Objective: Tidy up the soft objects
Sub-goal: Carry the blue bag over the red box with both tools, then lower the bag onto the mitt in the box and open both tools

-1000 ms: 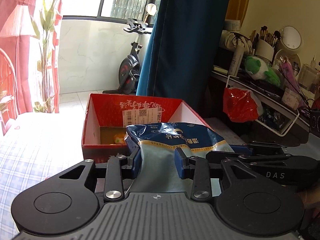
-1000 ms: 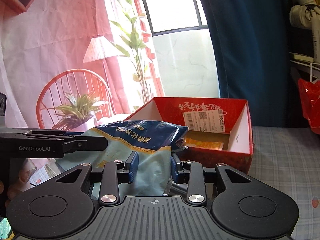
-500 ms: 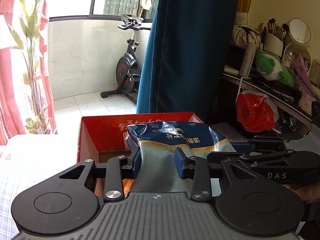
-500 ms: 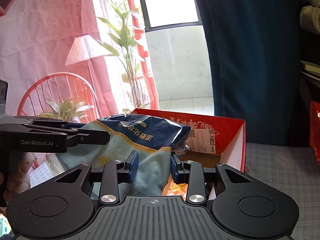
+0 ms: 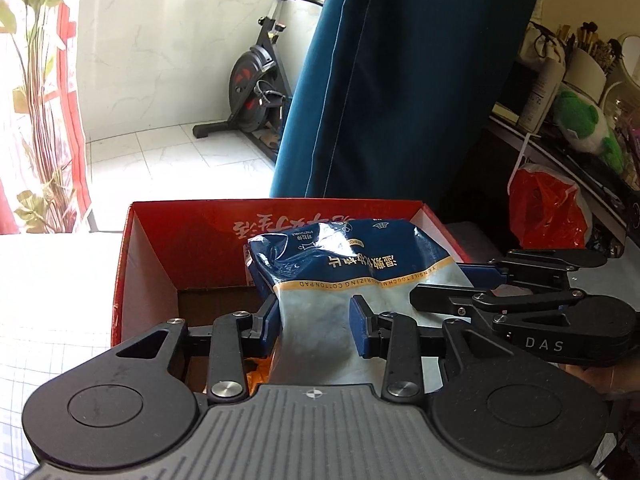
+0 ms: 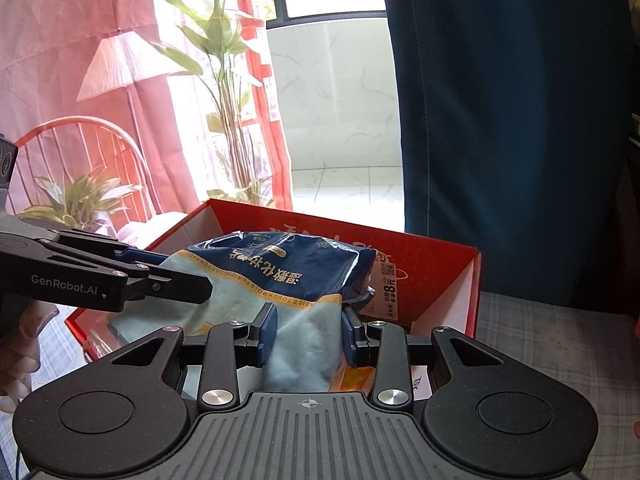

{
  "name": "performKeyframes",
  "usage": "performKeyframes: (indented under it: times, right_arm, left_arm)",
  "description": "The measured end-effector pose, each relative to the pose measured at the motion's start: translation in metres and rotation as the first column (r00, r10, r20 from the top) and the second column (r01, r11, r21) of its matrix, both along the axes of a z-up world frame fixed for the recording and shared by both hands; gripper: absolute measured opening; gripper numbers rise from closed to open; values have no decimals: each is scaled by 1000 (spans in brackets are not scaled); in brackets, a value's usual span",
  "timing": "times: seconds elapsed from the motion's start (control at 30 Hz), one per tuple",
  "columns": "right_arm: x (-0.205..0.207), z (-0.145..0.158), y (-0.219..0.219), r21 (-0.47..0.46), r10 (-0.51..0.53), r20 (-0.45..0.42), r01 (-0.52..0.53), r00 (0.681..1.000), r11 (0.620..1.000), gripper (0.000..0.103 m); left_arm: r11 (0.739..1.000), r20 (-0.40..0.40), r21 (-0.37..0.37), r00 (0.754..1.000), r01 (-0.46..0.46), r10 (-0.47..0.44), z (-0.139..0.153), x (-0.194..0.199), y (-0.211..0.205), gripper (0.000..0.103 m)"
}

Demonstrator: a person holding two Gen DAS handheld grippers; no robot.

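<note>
A soft blue and pale cotton-pad bag (image 5: 352,272) hangs over the open red cardboard box (image 5: 152,248), held from both sides. My left gripper (image 5: 314,322) is shut on the bag's pale lower part. In the same view my right gripper (image 5: 444,292) clamps the bag's right edge. From the right wrist, the bag (image 6: 280,276) sits between the pads of my right gripper (image 6: 306,332), with my left gripper (image 6: 196,280) gripping its left edge. An orange item (image 6: 356,380) lies on the floor of the box (image 6: 440,264), mostly hidden.
The box stands on a checked bed sheet (image 6: 540,340). A blue curtain (image 5: 400,80) hangs behind it, an exercise bike (image 5: 256,80) further back. A red plastic bag (image 5: 548,216) and a cluttered shelf are to the right, with a plant (image 6: 228,100) and chair (image 6: 80,152) left.
Both grippers carried the bag forward, from in front of the box to over its opening. The box now looks nearer and lower in both views.
</note>
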State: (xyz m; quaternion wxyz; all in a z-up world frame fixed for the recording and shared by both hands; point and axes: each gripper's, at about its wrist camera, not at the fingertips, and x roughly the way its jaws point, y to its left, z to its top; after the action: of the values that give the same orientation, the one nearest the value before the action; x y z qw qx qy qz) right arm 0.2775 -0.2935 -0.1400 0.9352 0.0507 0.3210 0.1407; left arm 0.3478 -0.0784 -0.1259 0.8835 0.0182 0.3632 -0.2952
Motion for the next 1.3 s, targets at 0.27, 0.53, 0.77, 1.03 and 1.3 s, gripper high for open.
performKeyframes:
  times: [0.27, 0.53, 0.77, 1.03, 1.3]
  right_arm:
    - [33, -18, 3, -32, -14, -78, 12, 997, 999, 31]
    - [50, -28, 5, -71, -54, -164, 43, 985, 997, 32]
    - [50, -31, 6, -97, -82, -183, 65, 980, 993, 32]
    - [33, -19, 10, -113, -76, -150, 59, 986, 992, 32]
    - [0, -8, 17, -115, -84, -115, 71, 990, 991, 41]
  left_arm:
    - [999, -50, 52, 999, -16, 18, -13, 26, -14, 38]
    - [997, -53, 72, 998, -14, 18, -16, 29, -15, 38]
    - [992, -17, 119, 999, -31, 33, -15, 23, -13, 50]
    - [989, 27, 141, 999, -30, 27, -5, 3, -6, 54]
    - [986, 118, 158, 993, -48, 29, 10, -33, 5, 72]
